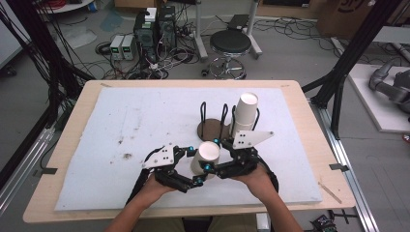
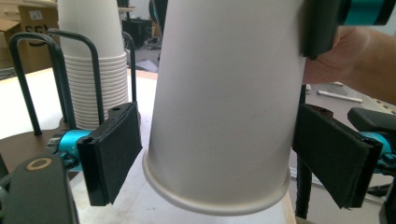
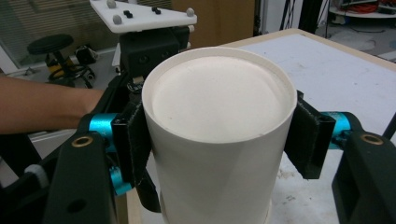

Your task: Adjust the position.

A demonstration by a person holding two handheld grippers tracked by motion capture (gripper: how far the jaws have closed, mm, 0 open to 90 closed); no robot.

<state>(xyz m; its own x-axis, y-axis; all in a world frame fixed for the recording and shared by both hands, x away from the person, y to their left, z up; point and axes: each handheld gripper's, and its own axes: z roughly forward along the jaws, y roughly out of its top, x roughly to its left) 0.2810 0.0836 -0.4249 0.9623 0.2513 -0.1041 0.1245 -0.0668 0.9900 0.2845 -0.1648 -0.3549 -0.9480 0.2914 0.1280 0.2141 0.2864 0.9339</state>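
Inverted paper cup (image 1: 207, 157) held above the worktop (image 1: 116, 121) near the cup rack (image 1: 212, 126), right tongs (image 3: 219, 140) pinching its closed end, left tongs (image 2: 219, 158) spread beside the rim without touching; harder squeeze likely dents the thin wall, slack grip drops it.

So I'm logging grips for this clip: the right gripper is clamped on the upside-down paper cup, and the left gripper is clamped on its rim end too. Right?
Not quite. The right gripper is clamped on the upside-down paper cup, but the left gripper is open: the left gripper view shows its pads standing apart from the cup's rim end with gaps on both sides.
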